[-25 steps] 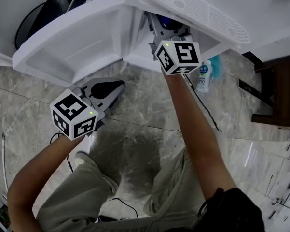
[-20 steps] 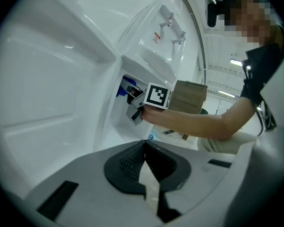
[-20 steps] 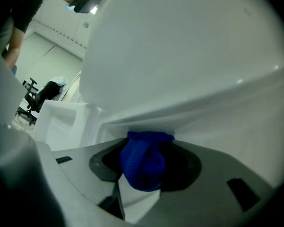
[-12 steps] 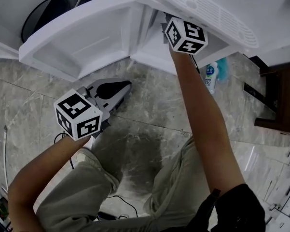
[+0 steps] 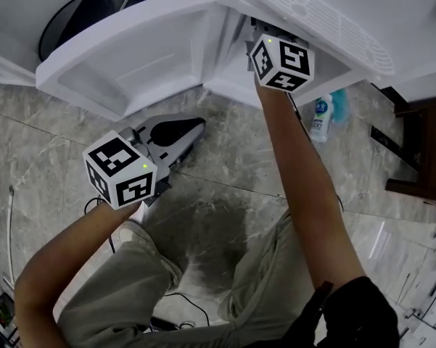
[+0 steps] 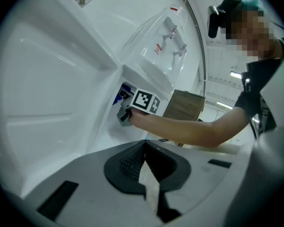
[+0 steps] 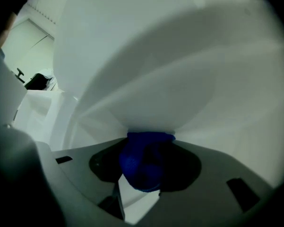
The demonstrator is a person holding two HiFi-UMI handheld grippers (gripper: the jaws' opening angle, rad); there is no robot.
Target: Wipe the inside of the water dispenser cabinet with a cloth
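reading first: the only print i'm finding is on the label of a white bottle (image 5: 321, 118) standing on the marble floor (image 5: 225, 165) beside the dispenser, and it's too small for me to make out. a small red sticker (image 6: 157, 48) near the taps in the left gripper view is just as unreadable. the cubes carry only black-and-white square patterns, no letters.

the blue cloth (image 7: 142, 167) is sitting bunched between the jaws of the right gripper (image 7: 146, 148), which are clamping it from both sides. its front edge is pressing against the white curved inner wall (image 7: 179, 60) of the water dispenser cabinet (image 5: 228, 85). so that claw is holding the cloth, spread fairly wide around the wad.

the left gripper (image 5: 194, 130) is hovering over the floor, below the open cabinet door (image 5: 130, 56), touching nothing. its jaws are meeting tip to tip with nothing between them.

the head view is hiding the cloth completely: i'm only seeing the right cube and the forearm reaching under the dispenser's grilled top (image 5: 319, 20). the right gripper view is giving me the cloth and the wall contact. the left gripper view is looking sideways at the right gripper inside the opening, with a sliver of blue beside it and a wooden cabinet (image 6: 184, 105) behind.
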